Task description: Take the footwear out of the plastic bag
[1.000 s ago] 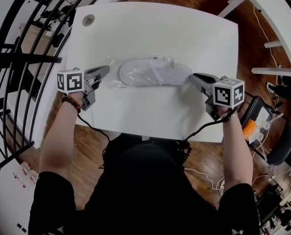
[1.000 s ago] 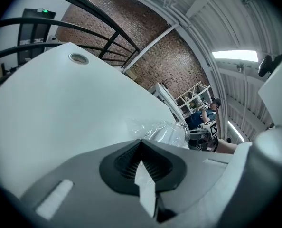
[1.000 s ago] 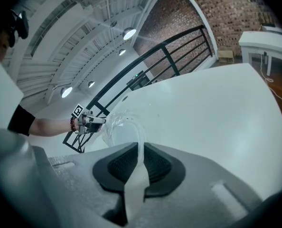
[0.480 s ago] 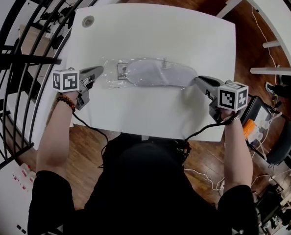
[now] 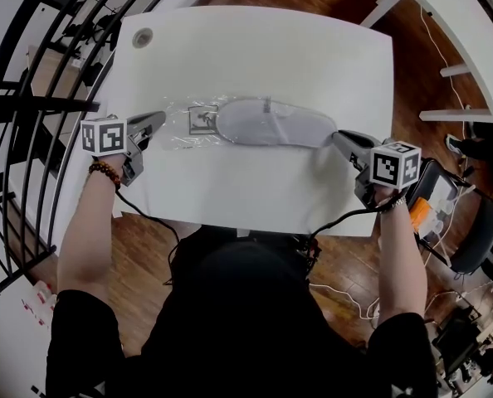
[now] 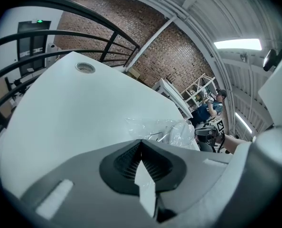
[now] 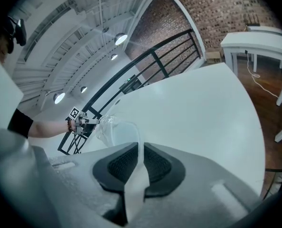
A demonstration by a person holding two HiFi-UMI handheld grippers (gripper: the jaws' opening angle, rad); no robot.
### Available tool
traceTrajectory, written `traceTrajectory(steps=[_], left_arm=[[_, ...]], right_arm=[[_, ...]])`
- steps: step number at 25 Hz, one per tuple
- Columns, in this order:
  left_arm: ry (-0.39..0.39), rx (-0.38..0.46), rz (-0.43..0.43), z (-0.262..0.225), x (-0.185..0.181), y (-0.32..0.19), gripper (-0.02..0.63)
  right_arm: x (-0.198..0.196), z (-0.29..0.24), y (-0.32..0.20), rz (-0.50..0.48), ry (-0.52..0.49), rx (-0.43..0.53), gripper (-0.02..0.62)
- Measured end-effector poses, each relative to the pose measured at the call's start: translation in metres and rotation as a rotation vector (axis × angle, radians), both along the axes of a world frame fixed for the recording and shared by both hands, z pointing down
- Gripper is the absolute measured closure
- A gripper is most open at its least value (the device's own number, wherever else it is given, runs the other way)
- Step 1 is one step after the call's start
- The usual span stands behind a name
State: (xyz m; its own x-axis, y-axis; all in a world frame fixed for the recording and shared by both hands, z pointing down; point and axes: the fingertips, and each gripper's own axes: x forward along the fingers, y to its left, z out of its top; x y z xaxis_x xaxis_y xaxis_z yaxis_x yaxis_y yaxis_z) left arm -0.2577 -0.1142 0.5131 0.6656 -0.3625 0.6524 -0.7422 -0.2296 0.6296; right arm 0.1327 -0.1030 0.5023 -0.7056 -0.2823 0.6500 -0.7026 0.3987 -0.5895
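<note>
A grey-white slipper (image 5: 273,123) lies across the middle of the white table (image 5: 255,48), its left end inside a clear plastic bag (image 5: 195,123) that bears a small label. My left gripper (image 5: 157,119) is shut on the bag's left end; a thin strip of film shows between its pads (image 6: 142,163), and the crumpled bag (image 6: 165,129) lies beyond. My right gripper (image 5: 338,137) is shut on the slipper's right edge. In the right gripper view that white edge runs up between the pads (image 7: 137,167) to the slipper (image 7: 124,132), with the bag (image 7: 104,124) behind it.
A round grommet hole (image 5: 142,37) sits at the table's far left corner. A black railing (image 5: 31,98) runs along the left. A second white table (image 5: 454,23) stands at the upper right, and a chair (image 5: 471,230) stands by the right front corner.
The right gripper has moved right with the slipper, and the left gripper has shifted left with the bag. More of the slipper lies outside the bag, whose label now shows.
</note>
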Motion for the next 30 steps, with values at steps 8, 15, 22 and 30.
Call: traceTrajectory(steps=[8, 15, 22, 30], left_arm=[[-0.025, 0.009, 0.011, -0.002, -0.003, -0.008, 0.591], [-0.037, 0.010, 0.014, 0.004, -0.006, -0.011, 0.591], [-0.048, 0.016, 0.012, 0.001, -0.010, -0.011, 0.591], [-0.056, 0.047, -0.022, -0.003, -0.010, -0.015, 0.532]], right_arm=[[0.012, 0.007, 0.000, 0.019, 0.022, 0.002, 0.565], [0.022, 0.013, 0.000, 0.041, 0.033, 0.011, 0.565], [0.032, 0.012, 0.004, 0.056, 0.039, 0.012, 0.565], [0.031, 0.016, 0.004, 0.064, 0.043, 0.009, 0.561]])
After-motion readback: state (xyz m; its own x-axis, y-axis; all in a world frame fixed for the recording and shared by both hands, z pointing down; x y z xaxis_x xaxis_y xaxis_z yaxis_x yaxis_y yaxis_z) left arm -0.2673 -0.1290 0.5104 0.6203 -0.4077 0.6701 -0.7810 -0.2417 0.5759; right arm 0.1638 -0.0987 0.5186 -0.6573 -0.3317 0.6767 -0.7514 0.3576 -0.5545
